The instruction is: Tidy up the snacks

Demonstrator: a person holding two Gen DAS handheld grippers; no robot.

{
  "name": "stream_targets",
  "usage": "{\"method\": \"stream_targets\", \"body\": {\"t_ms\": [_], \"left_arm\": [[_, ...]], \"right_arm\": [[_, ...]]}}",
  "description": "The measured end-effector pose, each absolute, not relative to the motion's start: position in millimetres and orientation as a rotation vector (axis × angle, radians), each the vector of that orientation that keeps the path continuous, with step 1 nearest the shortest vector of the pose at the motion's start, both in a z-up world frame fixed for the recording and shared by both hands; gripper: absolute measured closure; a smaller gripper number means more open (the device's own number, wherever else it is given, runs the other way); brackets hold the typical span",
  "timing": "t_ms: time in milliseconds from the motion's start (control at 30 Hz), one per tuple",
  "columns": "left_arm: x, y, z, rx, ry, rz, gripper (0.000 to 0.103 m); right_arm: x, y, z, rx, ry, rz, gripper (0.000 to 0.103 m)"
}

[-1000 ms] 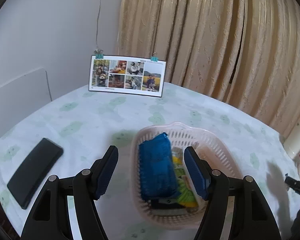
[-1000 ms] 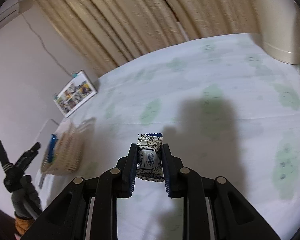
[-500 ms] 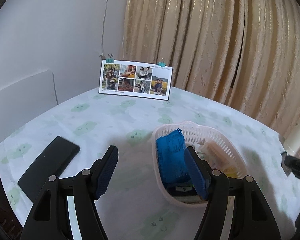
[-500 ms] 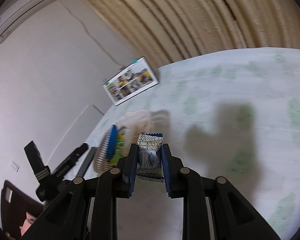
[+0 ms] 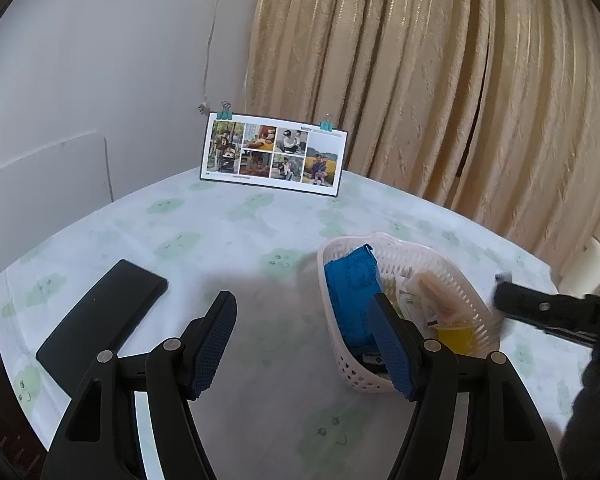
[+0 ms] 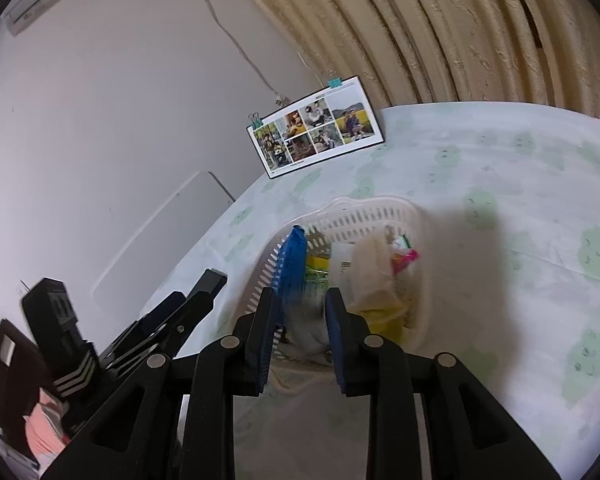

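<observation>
- The white slotted basket [image 5: 428,256] sits on the table, holding a blue packet [image 5: 350,292] upright against its wall, plus a pale wrapped snack [image 6: 374,268] and yellow and pink packets.
- The right gripper [image 6: 302,326] hovers over the basket's near rim, fingers part-open around a blurred pale wrapper [image 6: 306,324]; whether they grip it, I cannot tell.
- The left gripper [image 5: 304,340] is wide open and empty, beside the basket.
- The tablecloth [image 5: 220,232] has green blotches; a black phone [image 5: 104,312] lies left, and a photo card [image 5: 274,154] stands before beige curtains [image 5: 440,80].

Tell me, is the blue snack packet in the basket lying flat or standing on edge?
Standing on edge. The blue packet leans against the left wall of the white basket; from the right wrist view, only its thin edge shows.
</observation>
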State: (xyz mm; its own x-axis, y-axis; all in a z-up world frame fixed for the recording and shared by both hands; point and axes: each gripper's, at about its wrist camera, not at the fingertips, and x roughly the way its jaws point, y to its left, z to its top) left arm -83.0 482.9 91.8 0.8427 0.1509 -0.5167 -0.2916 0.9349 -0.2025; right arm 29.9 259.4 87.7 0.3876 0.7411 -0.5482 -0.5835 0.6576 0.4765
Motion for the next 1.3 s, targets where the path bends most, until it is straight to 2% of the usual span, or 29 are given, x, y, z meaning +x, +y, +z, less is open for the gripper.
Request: {"method": "stream_targets", "body": {"t_ms": [67, 100, 367, 533, 633, 867, 1100, 1300], "left_arm": [[-83.6, 482.9, 91.9, -0.282, 0.519, 0.236, 0.034], [-83.6, 483.3, 91.8, -0.279, 0.519, 0.236, 0.034], [-85.2, 483.6, 92.2, -0.272, 0.519, 0.239, 0.034], [-89.9, 476.9, 93.0, -0.224, 0.509, 0.255, 0.034], [-91.1, 470.8, 93.8, -0.210, 0.505, 0.270, 0.025], [-96.5, 458.0, 96.8, -0.134, 0.486, 0.319, 0.012], [-98.4, 447.8, 97.1, -0.059, 0.477, 0.360, 0.010], [-99.2, 441.1, 96.6, 0.002, 0.464, 0.390, 0.009]], "right_arm": [[31.1, 265.1, 85.6, 0.211, 0.804, 0.831, 0.073], [33.0, 266.3, 83.4, 0.222, 0.811, 0.828, 0.066], [31.2, 254.6, 76.2, 0.258, 0.807, 0.790, 0.057], [19.1, 239.2, 72.5, 0.224, 0.770, 0.683, 0.035], [10.5, 238.6, 66.6, 0.131, 0.740, 0.591, 0.025], [-0.1, 245.2, 56.9, 0.033, 0.720, 0.575, 0.016], [-9.6, 250.4, 56.0, -0.022, 0.687, 0.571, 0.005], [-10.3, 256.5, 53.1, -0.061, 0.693, 0.528, 0.001]]}}
